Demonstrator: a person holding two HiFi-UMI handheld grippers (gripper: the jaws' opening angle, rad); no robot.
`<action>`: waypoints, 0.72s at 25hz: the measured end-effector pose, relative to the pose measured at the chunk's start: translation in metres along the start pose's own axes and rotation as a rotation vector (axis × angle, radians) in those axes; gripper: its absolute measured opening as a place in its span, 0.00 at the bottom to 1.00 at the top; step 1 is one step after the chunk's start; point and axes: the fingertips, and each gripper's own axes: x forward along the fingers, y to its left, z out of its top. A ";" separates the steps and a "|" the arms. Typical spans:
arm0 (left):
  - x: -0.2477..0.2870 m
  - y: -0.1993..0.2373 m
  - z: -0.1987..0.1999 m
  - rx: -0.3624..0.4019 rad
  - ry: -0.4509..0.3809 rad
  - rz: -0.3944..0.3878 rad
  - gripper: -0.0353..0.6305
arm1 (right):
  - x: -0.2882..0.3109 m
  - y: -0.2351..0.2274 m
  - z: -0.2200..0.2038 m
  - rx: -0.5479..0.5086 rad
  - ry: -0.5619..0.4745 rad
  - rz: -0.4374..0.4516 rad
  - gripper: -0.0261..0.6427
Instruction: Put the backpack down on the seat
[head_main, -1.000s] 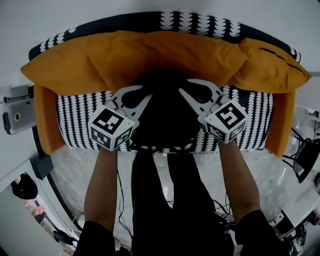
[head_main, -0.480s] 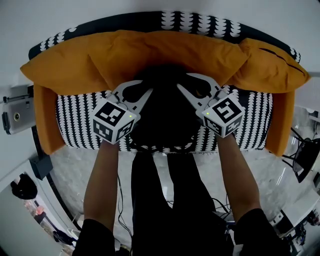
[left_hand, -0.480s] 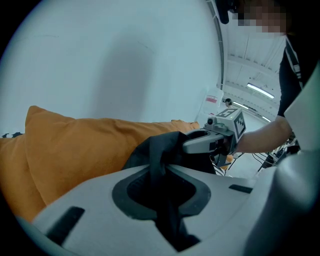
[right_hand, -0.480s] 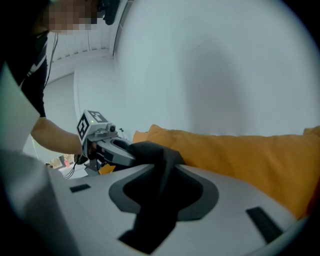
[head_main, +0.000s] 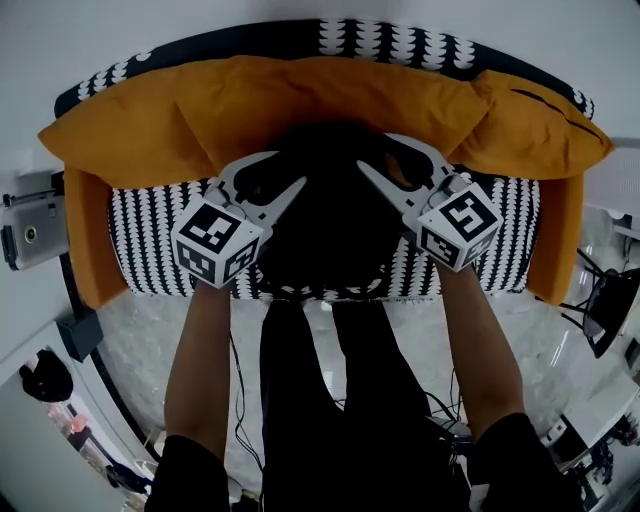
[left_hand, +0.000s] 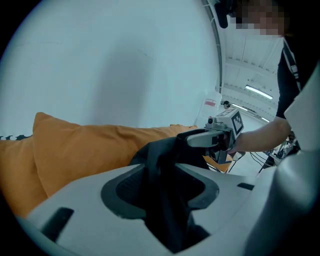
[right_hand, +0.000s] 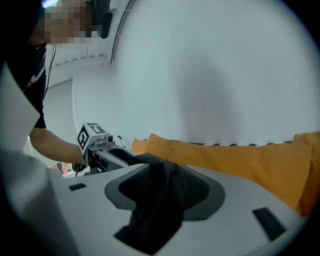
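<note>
The black backpack (head_main: 325, 215) rests on the sofa's black-and-white patterned seat (head_main: 150, 235), leaning against the orange back cushions (head_main: 300, 100). My left gripper (head_main: 283, 172) is at its left upper side, my right gripper (head_main: 377, 155) at its right upper side. Both pairs of jaws are opening. In the left gripper view a fold of the black fabric (left_hand: 165, 160) still lies loosely between the spread pads of the left gripper (left_hand: 162, 195). The right gripper view shows the same: black fabric (right_hand: 157, 185) draped between the parted pads of the right gripper (right_hand: 160, 197).
Orange armrests (head_main: 85, 240) close the seat at both ends. A grey device with a lens (head_main: 35, 235) stands to the sofa's left. A dark chair (head_main: 610, 310) is at the right. The person's legs stand on the marble floor (head_main: 150, 330) in front, with cables beside them.
Both grippers' jaws have spread apart from the backpack's fabric. The hands have shifted slightly outward and toward the back cushions. The backpack stays on the seat.
</note>
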 end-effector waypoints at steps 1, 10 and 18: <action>-0.004 -0.001 0.003 0.002 -0.009 0.000 0.31 | -0.003 0.001 0.004 -0.004 -0.006 0.000 0.31; -0.062 -0.019 0.065 0.062 -0.158 -0.018 0.31 | -0.031 0.035 0.060 -0.066 -0.082 -0.021 0.31; -0.151 -0.061 0.134 0.123 -0.352 -0.044 0.26 | -0.070 0.117 0.136 -0.141 -0.236 -0.029 0.29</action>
